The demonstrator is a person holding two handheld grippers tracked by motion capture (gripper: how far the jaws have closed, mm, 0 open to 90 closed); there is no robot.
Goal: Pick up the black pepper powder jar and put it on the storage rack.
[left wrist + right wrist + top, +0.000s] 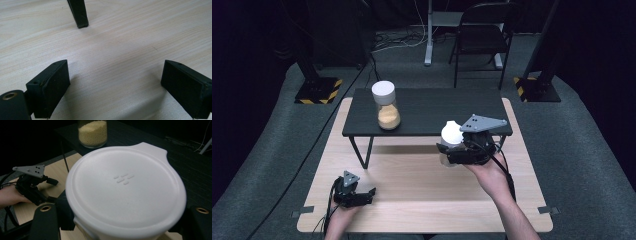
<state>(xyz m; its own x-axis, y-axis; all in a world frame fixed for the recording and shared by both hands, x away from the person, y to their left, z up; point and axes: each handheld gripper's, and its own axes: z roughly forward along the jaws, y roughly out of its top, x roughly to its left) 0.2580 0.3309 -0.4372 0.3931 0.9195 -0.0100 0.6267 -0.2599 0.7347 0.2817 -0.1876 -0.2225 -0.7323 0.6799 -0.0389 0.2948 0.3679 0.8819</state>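
Right gripper [451, 150] grasps the white-lidded round jar [451, 134], lifting; next, set it on the black shelf [427, 107] at twelve o'clock; left gripper [362, 194] rests released

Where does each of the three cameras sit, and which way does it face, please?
High view: above the person's side, looking forward and down on the wooden table; both forearms show.
Left gripper view: on the left hand-held gripper, looking at bare tabletop past its open jaws.
Right gripper view: on the right hand-held gripper, facing the white-lidded jar it clamps.
Shared: the high and right gripper views both show the grain jar on the black shelf.
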